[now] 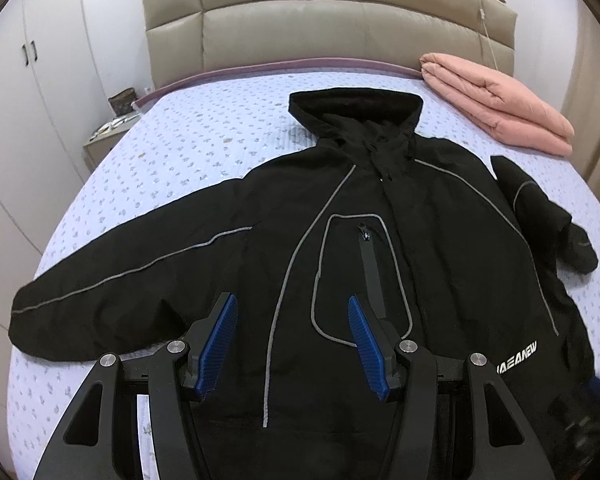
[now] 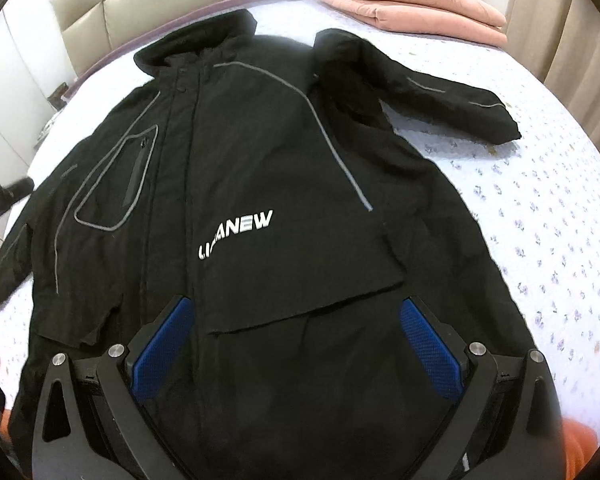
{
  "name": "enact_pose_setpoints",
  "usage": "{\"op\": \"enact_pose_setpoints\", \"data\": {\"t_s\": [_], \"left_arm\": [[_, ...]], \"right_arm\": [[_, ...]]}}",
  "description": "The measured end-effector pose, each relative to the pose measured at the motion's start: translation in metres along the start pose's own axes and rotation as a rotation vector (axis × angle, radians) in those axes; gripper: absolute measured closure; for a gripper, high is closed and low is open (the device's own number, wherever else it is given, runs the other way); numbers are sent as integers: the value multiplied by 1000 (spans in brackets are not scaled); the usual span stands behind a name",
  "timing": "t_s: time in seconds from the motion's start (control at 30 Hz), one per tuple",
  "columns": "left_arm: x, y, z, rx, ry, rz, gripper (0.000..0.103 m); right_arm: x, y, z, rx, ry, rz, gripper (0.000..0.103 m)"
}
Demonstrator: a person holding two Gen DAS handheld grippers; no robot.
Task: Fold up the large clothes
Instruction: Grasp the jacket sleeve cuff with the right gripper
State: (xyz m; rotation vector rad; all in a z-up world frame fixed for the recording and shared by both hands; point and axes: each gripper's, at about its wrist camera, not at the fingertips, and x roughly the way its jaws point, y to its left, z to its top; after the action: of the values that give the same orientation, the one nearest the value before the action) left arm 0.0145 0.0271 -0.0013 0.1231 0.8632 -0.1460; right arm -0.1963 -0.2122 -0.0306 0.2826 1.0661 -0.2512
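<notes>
A large black hooded jacket (image 1: 380, 240) (image 2: 284, 168) with grey piping and white chest lettering lies front up on the bed, its hood toward the headboard. One sleeve (image 1: 120, 280) stretches flat to the left. The other sleeve (image 2: 440, 92) lies bent beside the shoulder on the right. My left gripper (image 1: 291, 297) hovers open above the jacket's lower front, by the piped chest pocket, nothing between its blue pads (image 1: 218, 344). My right gripper (image 2: 296, 302) is open wide over the hem area below the lettering, and its pads (image 2: 428, 344) press on no cloth.
The bed has a lilac flowered sheet (image 1: 188, 148) (image 2: 540, 208). A folded pink quilt (image 1: 496, 104) (image 2: 408, 8) lies at the back right corner. A beige padded headboard (image 1: 328, 28) stands behind, with white wardrobe doors (image 1: 32, 80) and a nightstand (image 1: 108, 136) to the left.
</notes>
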Motion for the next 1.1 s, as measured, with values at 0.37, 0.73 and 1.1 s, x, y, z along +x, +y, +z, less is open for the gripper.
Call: {"op": "enact_pose_setpoints", "data": {"t_s": [0.37,0.73,1.1], "left_arm": [[18,-19,-4,75,16,20,43],[60,-42,-15,156,78,0,43],[62,-44,-17,169,88,-5,43]], "right_arm": [[-3,-169,131,129,-194,-87,0],[128,-295,188,467,-38,-51,14],[122,-281,192,356,-73,-162,75]]}}
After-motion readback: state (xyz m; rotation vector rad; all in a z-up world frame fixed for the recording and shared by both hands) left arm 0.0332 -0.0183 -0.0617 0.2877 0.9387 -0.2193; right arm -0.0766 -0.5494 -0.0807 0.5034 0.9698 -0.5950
